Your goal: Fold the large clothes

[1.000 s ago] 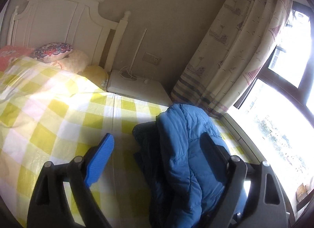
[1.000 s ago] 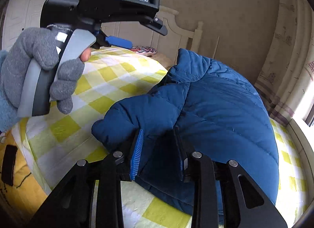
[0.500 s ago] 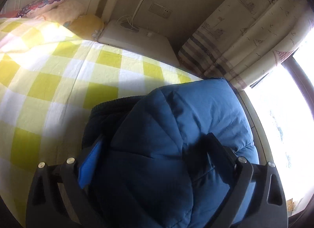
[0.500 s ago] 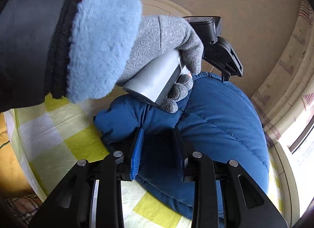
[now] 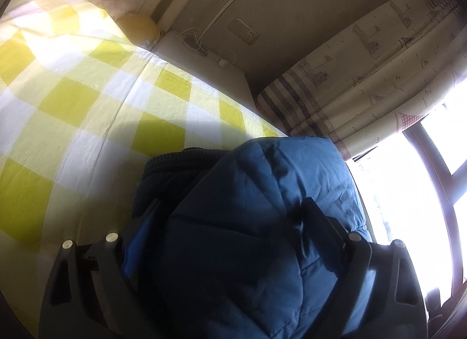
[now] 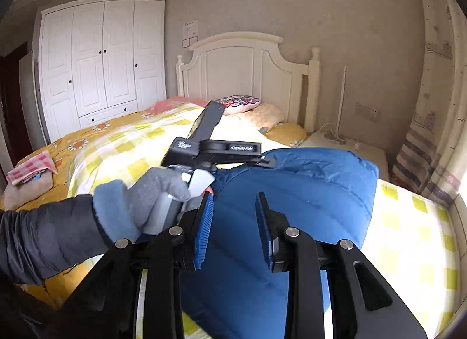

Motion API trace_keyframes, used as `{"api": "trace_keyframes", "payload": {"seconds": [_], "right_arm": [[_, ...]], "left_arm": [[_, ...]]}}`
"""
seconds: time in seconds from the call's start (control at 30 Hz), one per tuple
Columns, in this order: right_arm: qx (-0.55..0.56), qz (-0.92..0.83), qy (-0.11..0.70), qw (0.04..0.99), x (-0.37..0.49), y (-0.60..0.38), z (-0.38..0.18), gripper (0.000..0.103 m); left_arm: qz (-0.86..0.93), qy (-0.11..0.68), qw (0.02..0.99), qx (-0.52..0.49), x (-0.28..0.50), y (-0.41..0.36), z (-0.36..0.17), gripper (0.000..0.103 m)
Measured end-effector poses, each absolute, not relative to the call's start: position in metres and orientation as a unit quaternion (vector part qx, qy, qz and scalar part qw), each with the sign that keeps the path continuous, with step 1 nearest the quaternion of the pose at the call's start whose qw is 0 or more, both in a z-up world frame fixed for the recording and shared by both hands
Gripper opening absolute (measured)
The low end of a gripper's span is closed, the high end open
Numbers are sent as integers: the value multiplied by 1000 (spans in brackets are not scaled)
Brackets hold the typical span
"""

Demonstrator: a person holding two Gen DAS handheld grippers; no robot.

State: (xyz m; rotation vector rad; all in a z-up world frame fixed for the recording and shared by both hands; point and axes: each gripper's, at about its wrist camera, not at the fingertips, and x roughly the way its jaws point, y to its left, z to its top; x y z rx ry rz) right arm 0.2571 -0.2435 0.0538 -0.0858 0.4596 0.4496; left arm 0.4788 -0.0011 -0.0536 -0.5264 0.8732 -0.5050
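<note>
We log one blue padded jacket bunched on the yellow checked bed sheet. Our left gripper straddles it, jaws spread wide; grip uncertain. Our right gripper hovers, jaws parted, empty; lettering illegible.

Our left wrist view looks down, very near the jacket, facing the curtain. Our right wrist view sits farther back, facing the headboard. Both share jacket, bed, nightstand.
</note>
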Motion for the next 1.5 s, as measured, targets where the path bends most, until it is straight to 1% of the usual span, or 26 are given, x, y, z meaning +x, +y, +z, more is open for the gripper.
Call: {"api": "trace_keyframes", "payload": {"seconds": [0.17, 0.23, 0.27, 0.3, 0.33, 0.37, 0.4, 0.43, 0.6, 0.7, 0.73, 0.83, 0.87, 0.93, 1.0, 1.1, 1.13, 1.17, 1.23, 1.27, 1.33, 1.37, 1.4, 1.43, 1.47, 1.5], "right_arm": [[-10, 192, 282, 940, 383, -271, 70, 29], [-14, 186, 323, 928, 430, -268, 59, 29], [-31, 179, 356, 916, 452, -262, 44, 30], [-63, 168, 402, 898, 473, -253, 21, 39], [-100, 156, 442, 878, 488, -245, -8, 55], [-100, 162, 473, 860, 500, -244, -32, 60], [-65, 162, 479, 860, 507, -251, -39, 61], [-47, 157, 483, 860, 501, -252, -41, 62], [-107, 133, 456, 874, 491, -242, -22, 61], [-67, 88, 428, 897, 506, -264, -8, 62], [-49, 75, 438, 895, 512, -272, -13, 62], [-14, 93, 507, 857, 532, -277, -54, 64], [-17, 92, 505, 858, 532, -276, -55, 65], [-49, 80, 505, 858, 532, -267, -49, 65], [-97, 64, 478, 871, 522, -253, -30, 65], [-69, 124, 433, 890, 503, -234, 2, 66], [-69, 124, 433, 890, 503, -234, 2, 68], [-90, 165, 442, 877, 497, -211, -1, 68], [-145, 155, 473, 855, 499, -190, -26, 69], [-142, 151, 480, 853, 501, -189, -34, 69], [-99, 150, 474, 862, 501, -202, -30, 69], [-99, 150, 474, 862, 501, -202, -30, 69], [-78, 145, 460, 873, 496, -210, -23, 70], [-56, 141, 442, 884, 488, -220, -15, 73], [-3, 129, 404, 906, 464, -242, 3, 74], [-3, 129, 404, 906, 464, -242, 3, 76]], "left_arm": [[-202, 408, 864, -215, 473, -4, -47, 93], [-189, 405, 873, -197, 470, -6, -45, 93], [-179, 404, 877, -187, 469, -8, -44, 95], [-160, 406, 882, -177, 469, -7, -43, 101], [-152, 405, 885, -173, 469, -7, -43, 101], [-148, 403, 887, -173, 469, -5, -42, 101], [-139, 404, 889, -168, 470, -4, -42, 101], [-132, 407, 890, -159, 471, -5, -43, 101], [-131, 405, 893, -148, 470, -5, -43, 101], [-130, 403, 894, -149, 468, -5, -43, 101], [-130, 402, 894, -150, 468, -4, -43, 101], [-127, 401, 895, -148, 467, -4, -43, 101], [-126, 402, 895, -146, 467, -5, -42, 101], [-125, 402, 896, -144, 467, -6, -42, 101], [-126, 402, 895, -148, 467, -4, -43, 101], [-127, 401, 895, -151, 467, -2, -43, 101], [-126, 401, 895, -151, 467, -2, -43, 101], [-126, 401, 895, -150, 467, -2, -43, 101], [-124, 401, 895, -150, 466, -2, -43, 101], [-122, 403, 895, -150, 466, -1, -44, 101], [-122, 408, 893, -150, 466, 0, -46, 101], [-122, 408, 892, -151, 465, 2, -46, 101], [-122, 408, 892, -153, 464, 3, -46, 101], [-125, 410, 890, -155, 464, 4, -47, 101], [-131, 413, 887, -160, 464, 7, -48, 101], [-139, 416, 882, -171, 463, 11, -47, 101]]}}
